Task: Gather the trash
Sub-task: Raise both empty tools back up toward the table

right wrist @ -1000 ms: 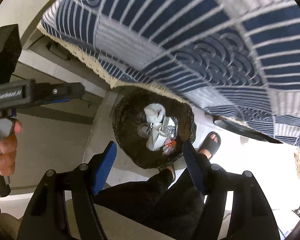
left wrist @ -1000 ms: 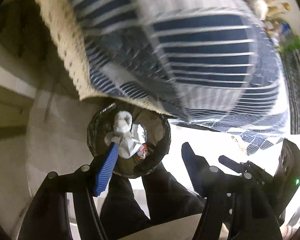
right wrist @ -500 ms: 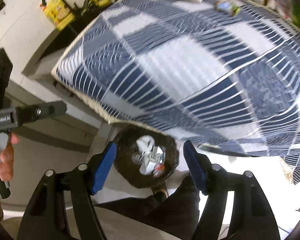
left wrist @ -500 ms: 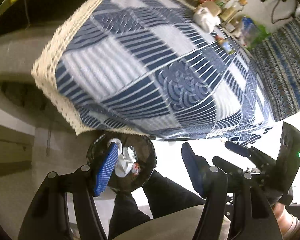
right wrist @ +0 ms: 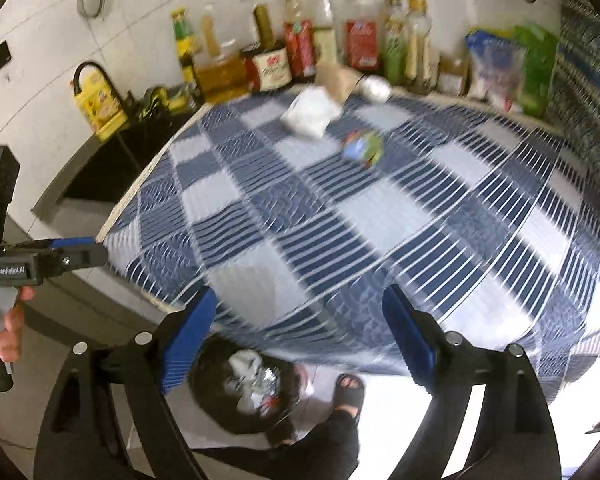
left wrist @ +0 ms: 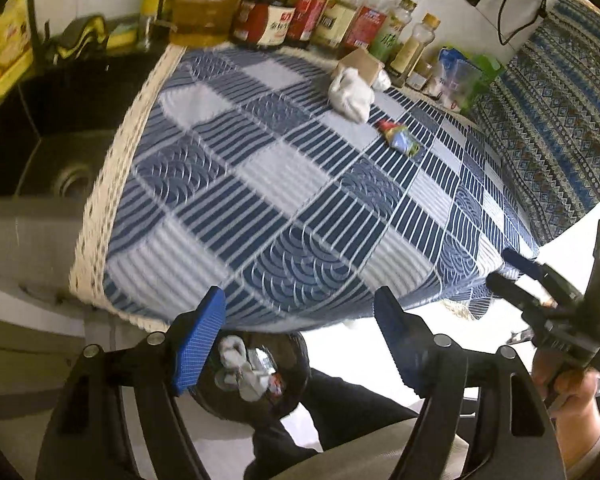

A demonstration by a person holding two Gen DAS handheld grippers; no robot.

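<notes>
A black trash bin [left wrist: 288,396] [right wrist: 220,404] with crumpled white paper and foil inside stands on the floor under the table's near edge. On the blue patterned tablecloth [left wrist: 284,184] [right wrist: 360,216] lie a crumpled white tissue [left wrist: 350,94] [right wrist: 310,114] and a small colourful wrapper [left wrist: 400,138] [right wrist: 362,148], far from both grippers. My left gripper [left wrist: 300,340] hangs above the bin at the table's near edge, its jaws opening with nothing between them. My right gripper [right wrist: 300,336] is likewise above the edge, jaws opening and empty.
Several sauce and oil bottles [left wrist: 312,8] [right wrist: 300,40] line the table's far side, with a brown box [left wrist: 362,64] and plastic bags [right wrist: 512,64] beside them. A dark sink [left wrist: 60,128] lies left of the table. The person's legs and a sandalled foot [right wrist: 350,390] are next to the bin.
Both grippers have risen from over the bin to table height and their jaws have spread wider. The tabletop with the tissue and wrapper has come into view.
</notes>
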